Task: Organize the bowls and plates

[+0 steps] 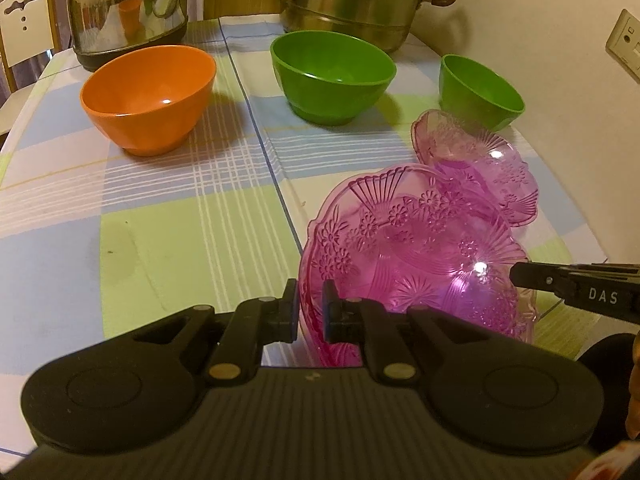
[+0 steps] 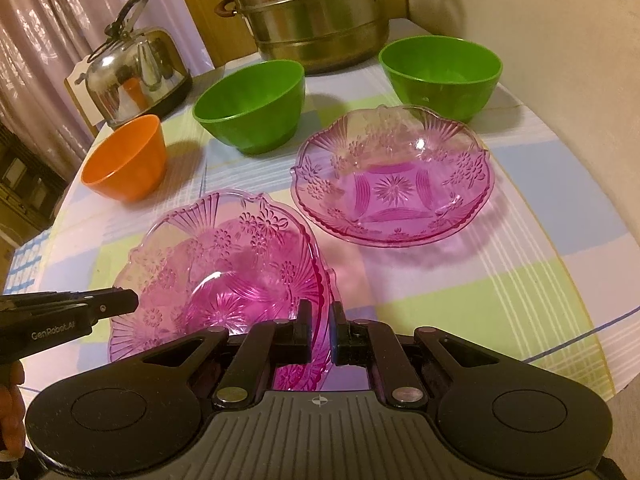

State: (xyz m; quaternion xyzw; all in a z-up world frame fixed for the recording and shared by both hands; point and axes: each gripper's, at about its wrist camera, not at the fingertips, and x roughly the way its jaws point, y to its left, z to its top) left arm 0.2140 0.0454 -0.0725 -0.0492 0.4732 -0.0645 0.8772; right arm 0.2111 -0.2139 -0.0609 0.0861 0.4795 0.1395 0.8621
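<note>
Both grippers hold one near pink patterned glass plate (image 1: 420,248), tilted above the table. My left gripper (image 1: 310,312) is shut on its left rim; my right gripper (image 2: 320,332) is shut on its right rim, and the same plate shows in the right wrist view (image 2: 224,264). A second pink plate (image 2: 392,176) lies flat on the cloth just beyond, also in the left wrist view (image 1: 480,164). Behind stand an orange bowl (image 1: 148,96), a large green bowl (image 1: 332,76) and another green bowl (image 1: 480,92).
A steel kettle (image 1: 128,8) stands at the back left and a stacked steel steamer pot (image 1: 356,0) at the back centre. The checked tablecloth (image 1: 180,208) covers the table. A wall runs along the right side; a chair back stands at far left.
</note>
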